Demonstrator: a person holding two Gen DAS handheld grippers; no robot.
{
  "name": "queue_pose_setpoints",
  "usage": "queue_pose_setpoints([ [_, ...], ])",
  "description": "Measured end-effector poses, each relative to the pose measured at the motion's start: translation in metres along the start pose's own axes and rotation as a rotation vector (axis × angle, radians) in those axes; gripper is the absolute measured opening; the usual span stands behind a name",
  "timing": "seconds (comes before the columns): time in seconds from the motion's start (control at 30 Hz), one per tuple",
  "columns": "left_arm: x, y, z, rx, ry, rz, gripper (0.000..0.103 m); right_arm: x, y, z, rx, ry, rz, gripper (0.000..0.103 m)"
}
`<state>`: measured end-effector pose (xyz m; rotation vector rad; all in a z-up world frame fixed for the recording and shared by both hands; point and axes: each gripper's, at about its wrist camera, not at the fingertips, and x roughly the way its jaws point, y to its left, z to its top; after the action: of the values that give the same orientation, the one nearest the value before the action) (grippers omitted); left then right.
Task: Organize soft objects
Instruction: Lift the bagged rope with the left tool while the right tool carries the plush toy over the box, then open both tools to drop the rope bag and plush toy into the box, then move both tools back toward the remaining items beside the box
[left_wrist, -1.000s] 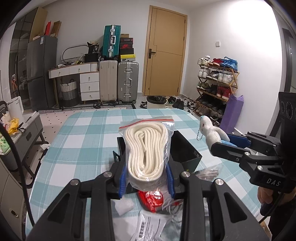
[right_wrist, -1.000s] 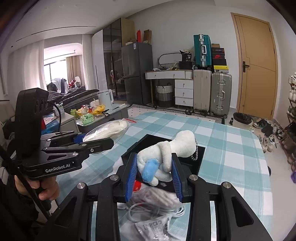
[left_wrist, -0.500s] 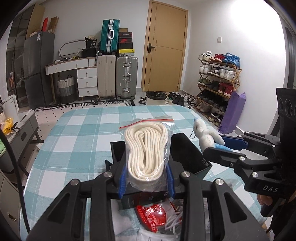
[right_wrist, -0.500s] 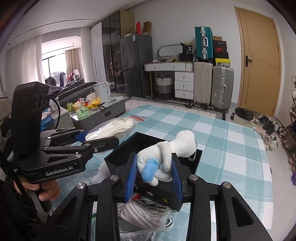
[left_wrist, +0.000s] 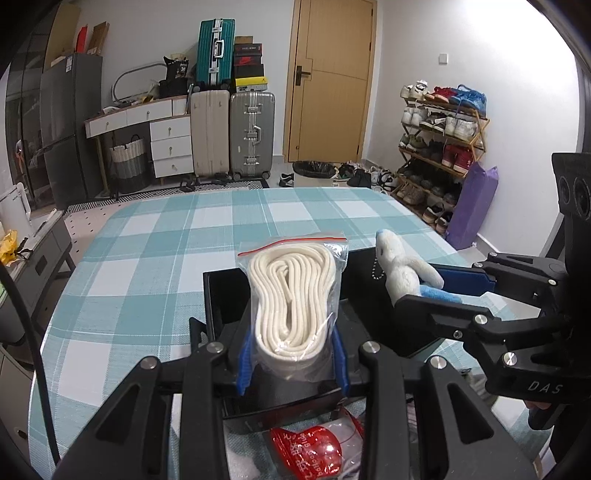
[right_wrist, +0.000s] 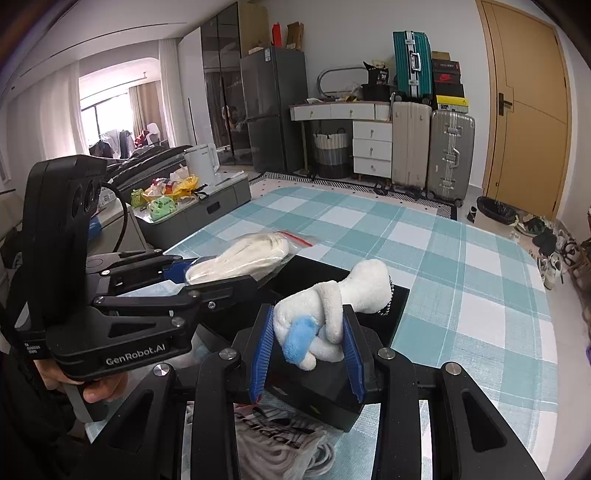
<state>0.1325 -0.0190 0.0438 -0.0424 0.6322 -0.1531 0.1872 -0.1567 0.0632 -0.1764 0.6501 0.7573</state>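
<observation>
My left gripper (left_wrist: 293, 363) is shut on a clear zip bag of coiled white rope (left_wrist: 295, 299) and holds it above a black open box (left_wrist: 221, 291) on the checked tablecloth. My right gripper (right_wrist: 308, 358) is shut on a white plush toy with a blue patch (right_wrist: 325, 317), held over the same black box (right_wrist: 391, 306). In the left wrist view the plush toy (left_wrist: 402, 269) and right gripper (left_wrist: 436, 295) sit at the box's right side. In the right wrist view the rope bag (right_wrist: 240, 258) and left gripper (right_wrist: 218, 277) sit at the left.
A red packet (left_wrist: 314, 454) and other wrapped items lie on the table just in front of the box. A bagged white cord (right_wrist: 280, 450) lies under my right gripper. The teal checked table (left_wrist: 184, 236) stretches beyond the box. Suitcases, drawers and a shoe rack stand far behind.
Both grippers have moved forward with their loads, so the rope bag and the plush toy now hang over the black box rather than in front of it.
</observation>
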Motion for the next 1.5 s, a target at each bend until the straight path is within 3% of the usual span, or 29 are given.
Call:
queue_pose_setpoints([
  [0.7, 0.027, -0.008, -0.004, 0.043, 0.059, 0.017, 0.034, 0.034, -0.019, -0.006, 0.016, 0.068, 0.020, 0.035],
  [0.83, 0.029, -0.006, -0.004, 0.038, 0.072, 0.011, 0.038, 0.038, -0.022, -0.006, 0.021, 0.070, 0.014, 0.036],
  [0.9, 0.029, -0.005, -0.005, 0.030, 0.075, 0.004, 0.041, 0.037, -0.022, -0.006, 0.020, 0.068, 0.009, 0.046],
  [1.0, 0.025, -0.005, -0.006, 0.029, 0.071, -0.008, 0.057, 0.033, -0.023, -0.006, 0.010, 0.034, -0.028, 0.054],
  [1.1, 0.021, -0.007, -0.005, 0.035, 0.065, -0.009, 0.065, 0.026, -0.026, -0.006, 0.016, 0.024, -0.046, 0.071],
  [1.17, 0.016, -0.006, -0.006, 0.027, 0.064, -0.008, 0.090, 0.019, -0.028, -0.007, 0.023, 0.010, -0.055, 0.085],
  [1.27, 0.005, -0.006, -0.010, 0.024, 0.044, -0.019, 0.099, 0.005, -0.033, -0.011, 0.057, -0.029, -0.104, 0.102],
  [1.37, -0.004, -0.006, -0.013, 0.033, 0.037, -0.006, 0.101, -0.007, -0.037, -0.019, 0.091, -0.055, -0.157, 0.102],
  [1.5, -0.020, -0.001, -0.020, 0.017, 0.016, 0.007, 0.103, -0.026, -0.041, -0.031, 0.152, -0.068, -0.158, 0.102],
])
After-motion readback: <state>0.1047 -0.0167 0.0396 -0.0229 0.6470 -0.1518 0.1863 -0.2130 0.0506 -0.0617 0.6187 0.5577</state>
